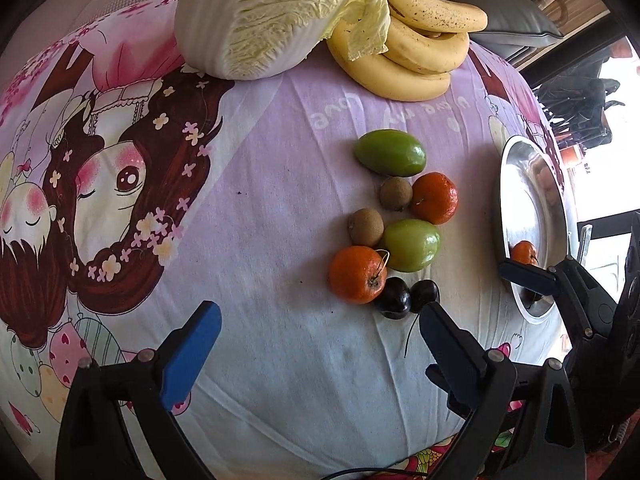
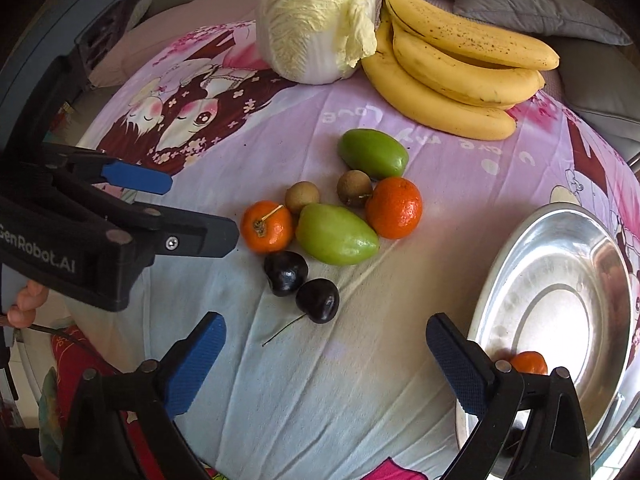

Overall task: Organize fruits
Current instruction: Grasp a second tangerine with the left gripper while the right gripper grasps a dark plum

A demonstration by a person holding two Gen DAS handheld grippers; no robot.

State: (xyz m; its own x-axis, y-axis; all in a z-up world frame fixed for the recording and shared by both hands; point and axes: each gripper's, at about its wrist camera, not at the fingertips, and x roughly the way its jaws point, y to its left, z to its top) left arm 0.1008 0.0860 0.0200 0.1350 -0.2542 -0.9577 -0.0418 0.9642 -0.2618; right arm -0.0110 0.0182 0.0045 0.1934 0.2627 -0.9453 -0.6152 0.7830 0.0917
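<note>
Left gripper (image 1: 320, 334), left wrist view: blue-padded fingers spread wide, released, above the pink cartoon-print bedsheet (image 1: 248, 184). Ahead: clustered small fruits, namely two green oval fruits (image 1: 390, 153), two orange tangerines (image 1: 357, 274), two brown round longans (image 1: 366, 227), two dark cherries (image 1: 394, 297). Yellow banana bunch (image 1: 416, 40) beside pale napa cabbage (image 1: 264, 16), far.

Right gripper (image 2: 326, 354), right wrist view: released, holding nothing. Round steel plate (image 2: 560, 280) at right, one tangerine (image 2: 529, 362) inside.
</note>
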